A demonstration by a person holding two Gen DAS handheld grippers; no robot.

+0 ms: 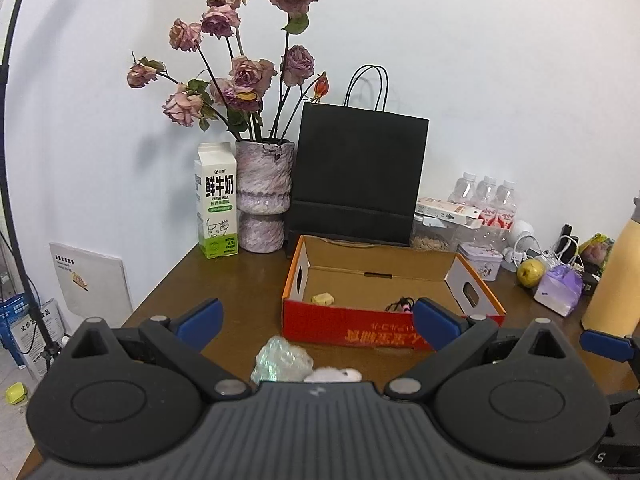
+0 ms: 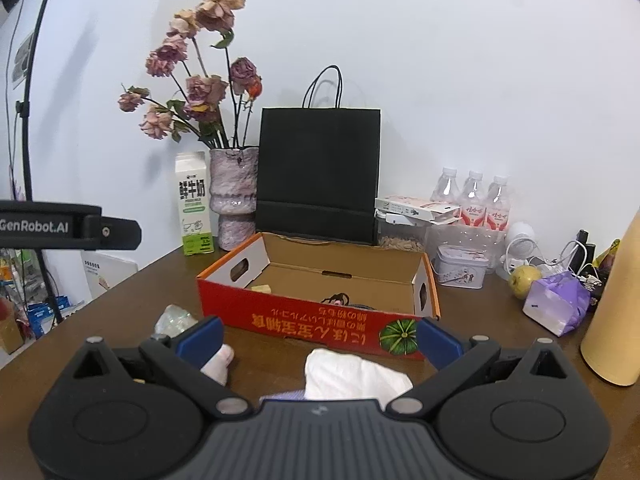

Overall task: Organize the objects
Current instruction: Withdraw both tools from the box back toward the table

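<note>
Cardboard box point(image 2: 316, 300) sits open dead ahead of both grippers, long side across the view, a few small bits already inside. Right gripper point(image 2: 318, 340), fingers spread and empty, has the white crumpled cloth point(image 2: 352, 376) right between them, just short of the box wall. Left gripper point(image 1: 318, 322), also spread and empty, is nearer the iridescent wad point(image 1: 282, 362) and fluffy white toy point(image 1: 334, 375).
</note>
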